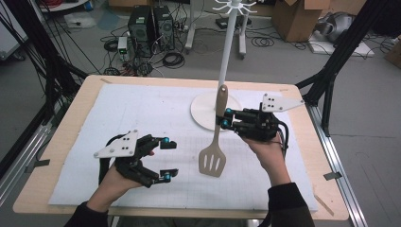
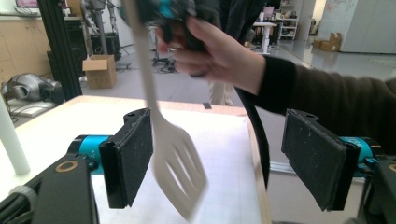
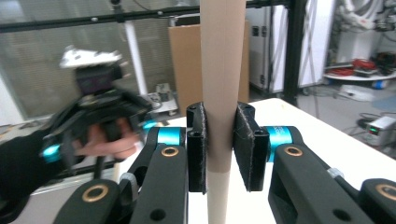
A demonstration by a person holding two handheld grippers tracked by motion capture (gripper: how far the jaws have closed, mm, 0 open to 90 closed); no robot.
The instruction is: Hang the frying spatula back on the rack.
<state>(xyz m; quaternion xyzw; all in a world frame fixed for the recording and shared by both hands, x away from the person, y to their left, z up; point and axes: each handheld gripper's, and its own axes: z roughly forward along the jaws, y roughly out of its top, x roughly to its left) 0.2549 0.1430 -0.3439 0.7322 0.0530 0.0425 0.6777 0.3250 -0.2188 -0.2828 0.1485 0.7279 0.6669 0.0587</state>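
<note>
White mat (image 1: 142,123) on wood table (image 1: 85,94), R gripper (image 1: 224,118) squeezing spatula (image 1: 215,151) handle, spatula hanging down off mat, L gripper (image 1: 166,158) wide open w/ nothing in it, white stand (image 1: 227,56) just behind.

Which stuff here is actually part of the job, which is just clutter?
In play: spatula, right gripper clamped on its handle, left gripper open, white stand with hooks.
Clutter: computer towers, cardboard boxes, floor cables.

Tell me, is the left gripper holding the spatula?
No, in the high view the left gripper has open jaws with nothing between them, while the right gripper clamps the spatula by its handle.
</note>
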